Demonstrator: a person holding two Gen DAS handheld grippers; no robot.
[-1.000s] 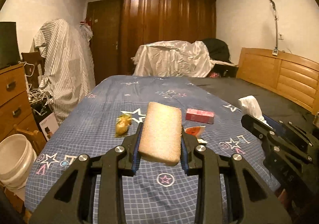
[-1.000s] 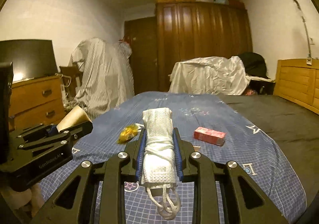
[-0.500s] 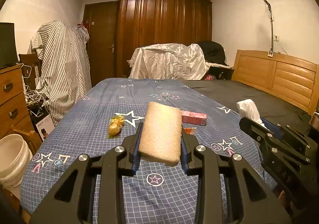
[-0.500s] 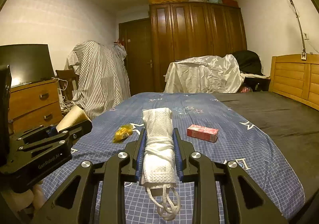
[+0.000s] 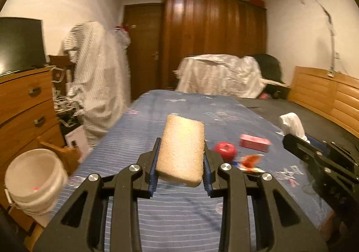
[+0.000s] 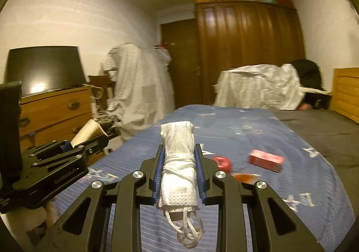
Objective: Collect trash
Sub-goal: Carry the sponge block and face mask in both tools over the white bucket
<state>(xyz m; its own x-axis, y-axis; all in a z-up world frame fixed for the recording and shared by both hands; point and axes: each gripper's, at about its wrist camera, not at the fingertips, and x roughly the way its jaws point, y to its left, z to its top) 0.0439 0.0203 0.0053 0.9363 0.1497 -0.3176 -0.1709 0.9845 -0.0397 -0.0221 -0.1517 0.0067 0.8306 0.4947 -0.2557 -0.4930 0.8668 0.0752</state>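
Currently both loaded: left gripper [image 5: 180, 157] clamps sponge [image 5: 182, 150]; right gripper [image 6: 179, 169] pinches rolled mask [image 6: 179, 162]. Swing left over white bucket [image 5: 33, 181] beside bed [image 5: 179, 211], centre above rim before releasing.

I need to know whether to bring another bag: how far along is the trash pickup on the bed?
Nothing visibly binned yet. In hand: left hand-held gripper clamps a sponge; right hand-held gripper clamps a rolled white cloth. Left on the bed: pink box, red round item, orange wrapper. White bucket waits beside it.
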